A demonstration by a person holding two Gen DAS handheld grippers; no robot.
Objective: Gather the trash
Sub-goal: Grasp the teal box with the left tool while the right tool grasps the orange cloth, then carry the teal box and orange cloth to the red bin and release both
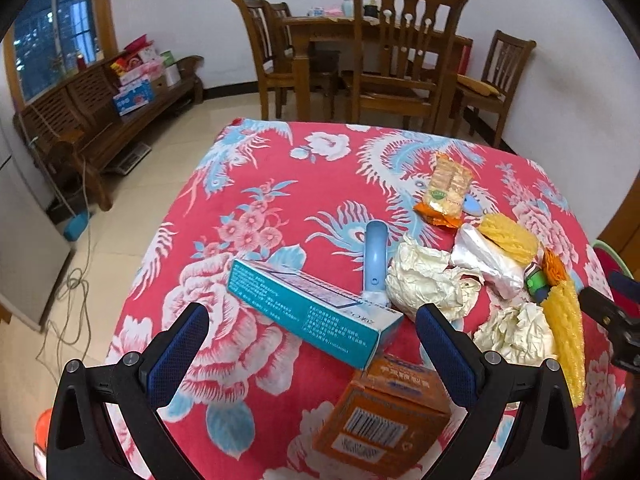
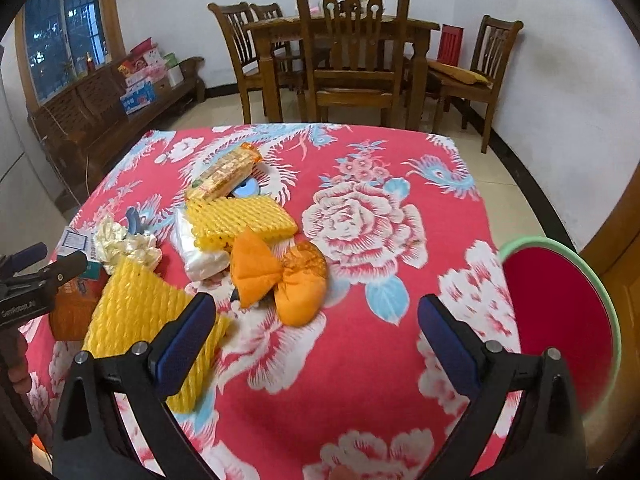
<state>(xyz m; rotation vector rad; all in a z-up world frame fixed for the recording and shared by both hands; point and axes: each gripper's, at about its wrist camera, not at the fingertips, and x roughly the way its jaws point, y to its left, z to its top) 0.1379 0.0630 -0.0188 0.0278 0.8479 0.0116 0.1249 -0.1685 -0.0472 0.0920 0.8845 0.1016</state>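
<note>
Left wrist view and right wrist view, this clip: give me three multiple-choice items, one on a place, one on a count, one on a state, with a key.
1. Where does the teal box lie?
A. under the dining table
B. on the floral cloth, one end over the orange box
C. in the red bin

2. How many crumpled white paper balls show in the left wrist view?
A. none
B. two
C. five

3. How do the right gripper's fingers stand?
A. shut on the orange peel
B. shut on nothing
C. spread, nothing between them

Key: 1 B, its near end overlaps the orange box on the floral cloth. 2 B, one paper ball beside another. 3 C, the right gripper shows only cloth in its gap.
</note>
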